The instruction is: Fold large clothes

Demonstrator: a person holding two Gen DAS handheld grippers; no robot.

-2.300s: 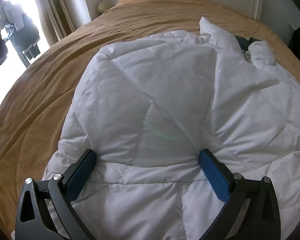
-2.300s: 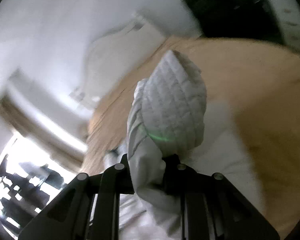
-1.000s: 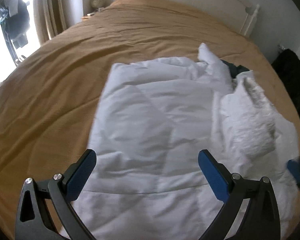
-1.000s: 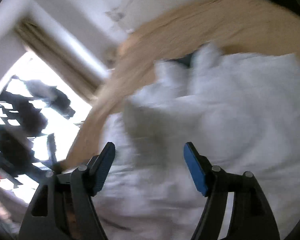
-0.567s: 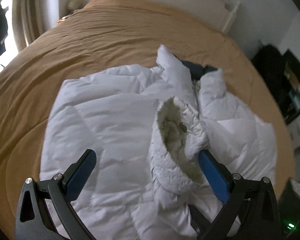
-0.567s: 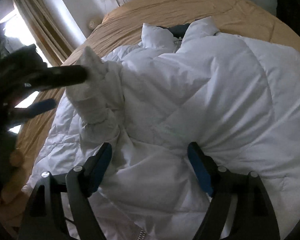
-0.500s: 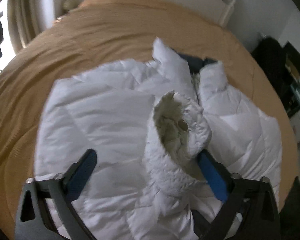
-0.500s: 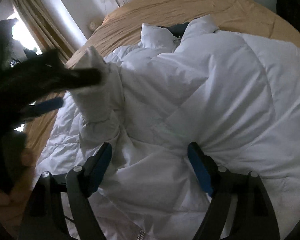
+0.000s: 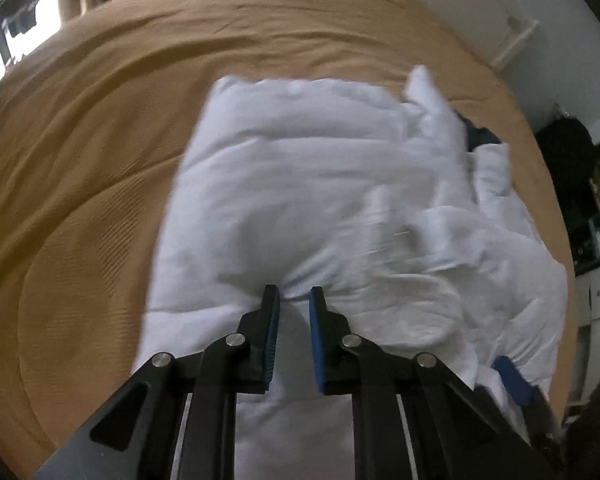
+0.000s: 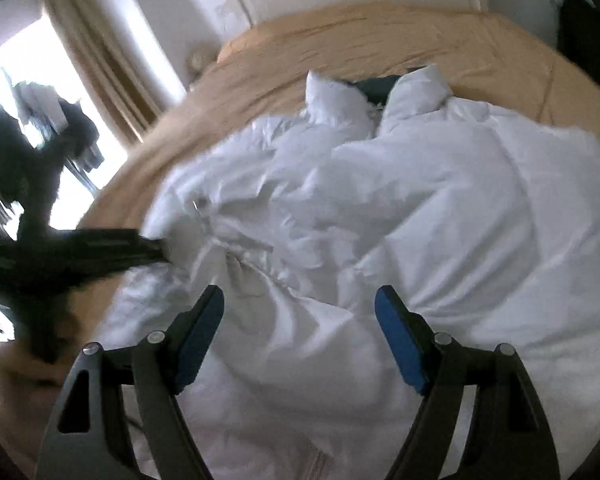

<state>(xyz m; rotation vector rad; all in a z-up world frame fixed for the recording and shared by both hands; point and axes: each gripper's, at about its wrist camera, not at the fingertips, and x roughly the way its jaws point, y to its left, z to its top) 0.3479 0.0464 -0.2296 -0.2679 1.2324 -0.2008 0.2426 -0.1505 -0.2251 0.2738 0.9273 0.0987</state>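
Note:
A white puffer jacket [image 9: 320, 184] lies spread on a tan bedcover [image 9: 80, 160], its collar with dark blue lining [image 9: 480, 136] at the far end. My left gripper [image 9: 294, 298] is shut, and a pucker of the jacket's fabric is pinched between its blue pads. In the right wrist view the jacket [image 10: 440, 208] fills the middle, and the left gripper [image 10: 156, 248] comes in blurred from the left onto the crumpled sleeve area. My right gripper [image 10: 300, 300] hovers open over the jacket's near part with nothing pressed between its pads.
The tan bedcover [image 10: 380, 40] surrounds the jacket on the left and far sides. A window with curtains [image 10: 100, 60] and dark hanging clothes [image 10: 72, 128] are at the left. A white headboard post [image 9: 516, 40] and dark furniture [image 9: 572, 152] stand at the right. A hand [image 10: 16, 392] shows bottom left.
The left gripper went from wide open to shut on jacket fabric. The sleeve cuff that stood upright between its jaws now lies down. The right gripper stayed open and shifted slightly.

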